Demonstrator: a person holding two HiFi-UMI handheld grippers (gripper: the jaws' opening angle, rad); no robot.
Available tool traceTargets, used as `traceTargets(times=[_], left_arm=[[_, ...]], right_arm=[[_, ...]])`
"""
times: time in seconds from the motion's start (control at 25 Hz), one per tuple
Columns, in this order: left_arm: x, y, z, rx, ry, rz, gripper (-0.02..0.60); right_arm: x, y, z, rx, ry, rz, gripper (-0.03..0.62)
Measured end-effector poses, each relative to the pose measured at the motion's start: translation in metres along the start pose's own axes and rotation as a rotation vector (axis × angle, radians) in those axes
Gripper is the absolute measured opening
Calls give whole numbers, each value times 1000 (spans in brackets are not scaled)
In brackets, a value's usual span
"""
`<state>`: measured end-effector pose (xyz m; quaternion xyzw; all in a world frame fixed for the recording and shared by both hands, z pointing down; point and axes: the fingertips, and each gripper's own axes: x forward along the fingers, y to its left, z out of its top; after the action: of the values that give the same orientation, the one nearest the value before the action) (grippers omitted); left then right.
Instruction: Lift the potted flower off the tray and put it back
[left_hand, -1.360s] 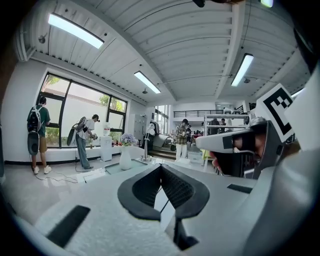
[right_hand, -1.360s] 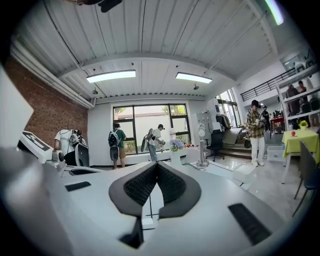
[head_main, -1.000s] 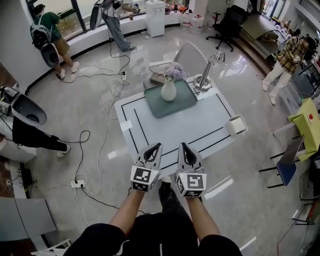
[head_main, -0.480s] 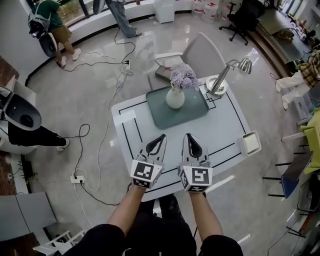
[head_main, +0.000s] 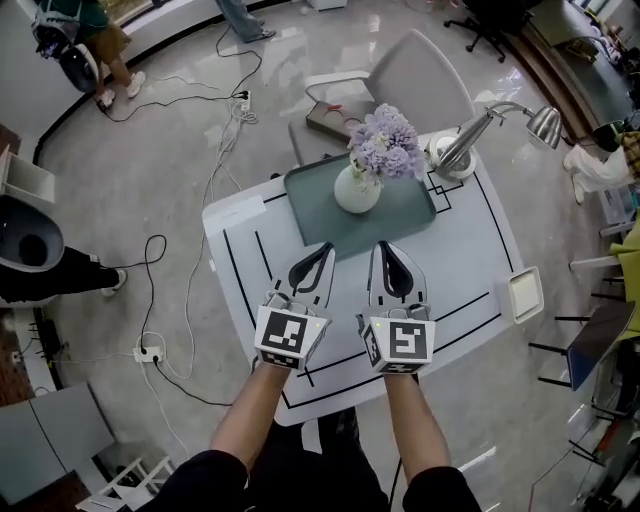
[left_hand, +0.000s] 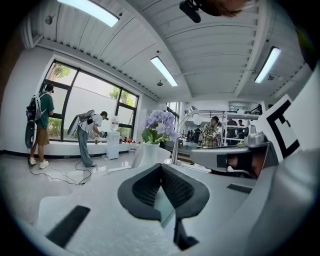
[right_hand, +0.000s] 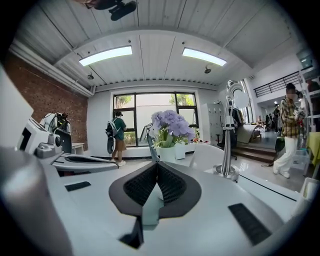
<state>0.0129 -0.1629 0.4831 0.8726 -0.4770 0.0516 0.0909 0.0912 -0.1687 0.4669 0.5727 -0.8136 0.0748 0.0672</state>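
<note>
The potted flower (head_main: 358, 188), a white vase with purple blooms, stands upright on the grey-green tray (head_main: 308, 196) at the far side of the white table (head_main: 468, 250). My left gripper (head_main: 324, 248) and right gripper (head_main: 384, 246) hover side by side over the table. Their tips are just short of the tray's near edge. Both are shut with nothing between the jaws. In the left gripper view the flower (left_hand: 150, 150) stands ahead and slightly left of the closed left gripper (left_hand: 161, 166). In the right gripper view the flower (right_hand: 167, 150) stands just beyond the closed right gripper (right_hand: 157, 164).
A silver desk lamp (head_main: 478, 135) stands at the tray's right on the table's far corner. A small white dish (head_main: 523, 293) sits at the right edge. A grey chair (head_main: 425, 80) is behind the table. Cables (head_main: 215, 190) lie on the floor at left, and people stand far off.
Both grippers have moved forward over the table, from its near edge to just short of the tray. Both stayed shut. The flower has not moved on the tray.
</note>
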Motion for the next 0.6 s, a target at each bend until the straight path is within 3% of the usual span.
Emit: traceTargets(times=[0.48,0.52,0.6], left_arm=[[40,41,-23,-9,19,10,6],[39,44,-24,-9,23,11,6],[39,50,-27,-12,29,14,6]], right_arm=[[82,-17,-16,-58,-30,-17,9],[87,-17,-16,-56,-39,-19,40],[98,-19,-17,-33,-59,-26,169]])
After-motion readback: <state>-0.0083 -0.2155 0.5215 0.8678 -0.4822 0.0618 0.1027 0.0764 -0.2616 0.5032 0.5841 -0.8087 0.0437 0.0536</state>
